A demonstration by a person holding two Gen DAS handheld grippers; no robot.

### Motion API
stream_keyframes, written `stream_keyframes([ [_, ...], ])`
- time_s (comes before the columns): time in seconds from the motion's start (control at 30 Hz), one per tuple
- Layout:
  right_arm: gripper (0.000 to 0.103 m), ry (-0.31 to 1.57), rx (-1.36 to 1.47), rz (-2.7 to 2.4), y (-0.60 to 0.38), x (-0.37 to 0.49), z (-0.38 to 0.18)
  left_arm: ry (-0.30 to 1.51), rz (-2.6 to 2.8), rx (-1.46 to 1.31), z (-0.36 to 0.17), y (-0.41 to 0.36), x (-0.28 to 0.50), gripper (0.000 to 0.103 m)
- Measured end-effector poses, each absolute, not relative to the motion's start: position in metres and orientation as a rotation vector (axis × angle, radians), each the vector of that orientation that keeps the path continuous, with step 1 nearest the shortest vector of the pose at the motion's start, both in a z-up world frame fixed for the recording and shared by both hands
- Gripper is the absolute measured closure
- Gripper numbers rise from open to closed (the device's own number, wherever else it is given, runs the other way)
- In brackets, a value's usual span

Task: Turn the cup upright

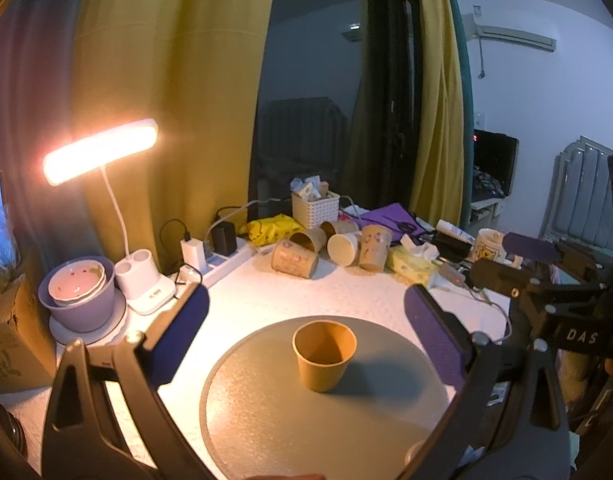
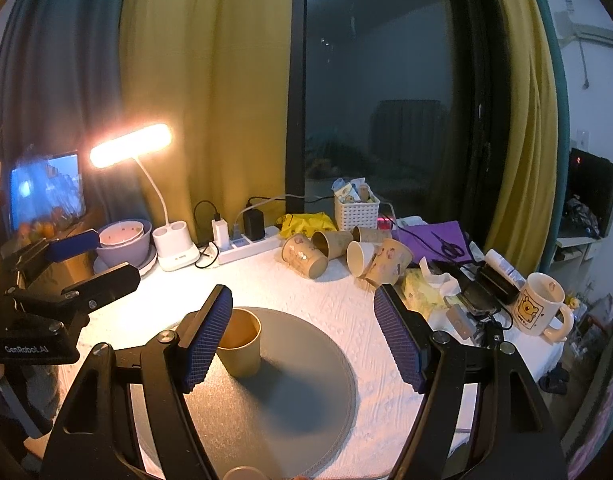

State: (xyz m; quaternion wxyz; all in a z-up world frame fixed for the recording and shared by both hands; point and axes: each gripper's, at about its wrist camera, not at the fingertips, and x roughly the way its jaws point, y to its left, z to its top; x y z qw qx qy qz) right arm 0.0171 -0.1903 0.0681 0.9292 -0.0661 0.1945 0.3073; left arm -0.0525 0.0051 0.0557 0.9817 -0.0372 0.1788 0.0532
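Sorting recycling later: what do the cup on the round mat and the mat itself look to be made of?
The cup looks like brown kraft paper: matte, thin rolled rim, no gloss. The mat seems grey felt or textured plastic; its grainy surface gives a soft sheen under the lamp, so I can't tell which.

Only a couple of readable bits here. The left gripper (image 2: 94,258), seen off to the left of the right gripper's own fingers, has "GenRobot.AI" printed in white on its black body. From the left gripper's camera, the right gripper (image 1: 518,258) body off to the right shows "DAS". Mug lettering's too tiny to read.
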Motion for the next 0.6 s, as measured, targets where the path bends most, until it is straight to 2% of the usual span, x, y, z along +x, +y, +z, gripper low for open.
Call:
stream_keyframes([
  [0.6,0.027,0.414,-0.146,0.638,-0.1866,0.0175,0.0646,0.356,0.098,-0.068,0.0573,0.0039,-0.0549,0.004],
])
